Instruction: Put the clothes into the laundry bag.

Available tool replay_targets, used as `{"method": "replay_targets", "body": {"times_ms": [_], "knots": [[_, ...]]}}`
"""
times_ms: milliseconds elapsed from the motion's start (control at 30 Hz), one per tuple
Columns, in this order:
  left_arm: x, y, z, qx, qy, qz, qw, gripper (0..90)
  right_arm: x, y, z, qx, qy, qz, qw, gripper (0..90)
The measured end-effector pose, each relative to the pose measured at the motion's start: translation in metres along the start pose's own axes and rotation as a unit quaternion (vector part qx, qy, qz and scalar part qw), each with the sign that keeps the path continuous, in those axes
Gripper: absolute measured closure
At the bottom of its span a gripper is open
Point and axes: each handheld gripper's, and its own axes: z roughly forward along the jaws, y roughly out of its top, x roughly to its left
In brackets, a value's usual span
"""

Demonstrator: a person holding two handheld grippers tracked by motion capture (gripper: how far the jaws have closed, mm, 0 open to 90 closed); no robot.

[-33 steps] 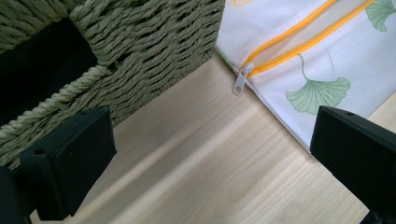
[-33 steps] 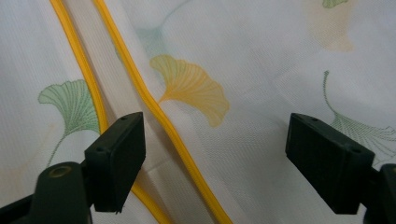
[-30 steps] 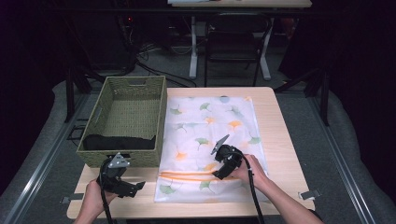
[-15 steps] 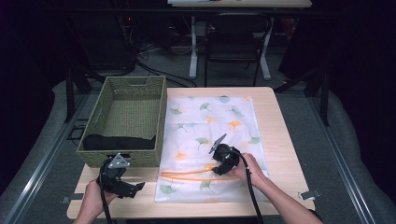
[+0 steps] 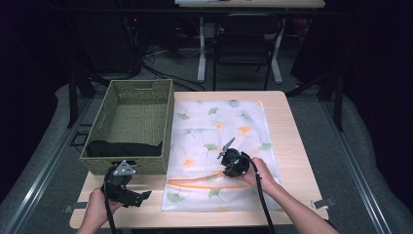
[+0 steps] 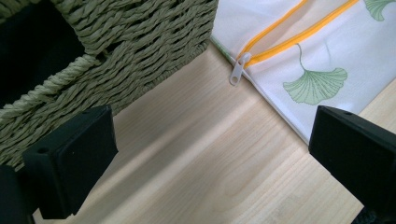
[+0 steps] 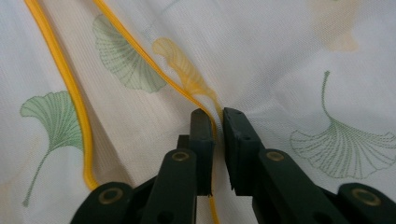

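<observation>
Basket (image 5: 131, 122) sits left of the zippered bag (image 5: 219, 146) — both on the table (image 5: 287, 126).

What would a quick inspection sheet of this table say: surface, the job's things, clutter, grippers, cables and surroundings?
Surface: wooden table, mostly covered.
Job's things: leaf-print bag lying flat, its orange zip partly open; white zip pull at the end near the basket.
Clutter: woven basket beside the bag, a black cloth inside.
Grippers: right gripper has just been closing and now pinches the bag at the zip edge; left gripper open, over bare wood.
Cables: one trails from each gripper; more on the floor behind.
Surroundings: dark room, chair and another table behind.
</observation>
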Motion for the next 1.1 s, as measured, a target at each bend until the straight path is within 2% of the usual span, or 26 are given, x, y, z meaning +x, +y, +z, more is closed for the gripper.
{"method": "replay_targets", "body": {"times_ms": [167, 200, 333, 367, 500, 600, 900, 1000, 1100], "knots": [[0.002, -0.001, 0.0, 0.0, -0.01, -0.002, 0.9999, 2.8, -0.001, 0.0, -0.006, -0.017, -0.003, 0.003, 0.9998, 87.1], [0.003, -0.001, -0.001, -0.002, -0.019, -0.002, 0.9998, 2.8, -0.002, 0.0, -0.007, -0.022, -0.003, 0.002, 0.9998, 87.1], [0.003, -0.001, -0.003, -0.008, -0.019, -0.004, 0.9998, 2.4, -0.002, -0.001, -0.014, -0.033, -0.005, 0.005, 0.9994, 87.1], [0.004, 0.0, -0.003, -0.004, -0.02, -0.007, 0.9998, 1.7, -0.003, -0.001, -0.018, -0.046, -0.005, 0.009, 0.9989, 87.5], [0.003, 0.001, -0.005, -0.004, -0.024, -0.005, 0.9997, 1.1, -0.003, -0.001, -0.022, -0.056, -0.007, 0.01, 0.9984, 87.7], [0.0, 0.003, -0.012, -0.013, -0.026, 0.012, 0.9995, 2.1, -0.004, -0.002, -0.028, -0.07, -0.008, 0.01, 0.9974, 87.6], [0.002, 0.007, -0.024, -0.02, -0.03, 0.042, 0.9985, 0.6, -0.003, -0.002, -0.031, -0.077, -0.003, 0.008, 0.997, 87.7], [0.003, 0.012, -0.032, -0.027, -0.032, 0.064, 0.997, 0.2, -0.003, -0.002, -0.03, -0.077, 0.001, 0.007, 0.997, 87.7], [0.005, 0.015, -0.036, -0.03, -0.038, 0.074, 0.9961, 0.2, -0.004, -0.003, -0.03, -0.078, 0.003, 0.006, 0.9969, 87.7]]}}
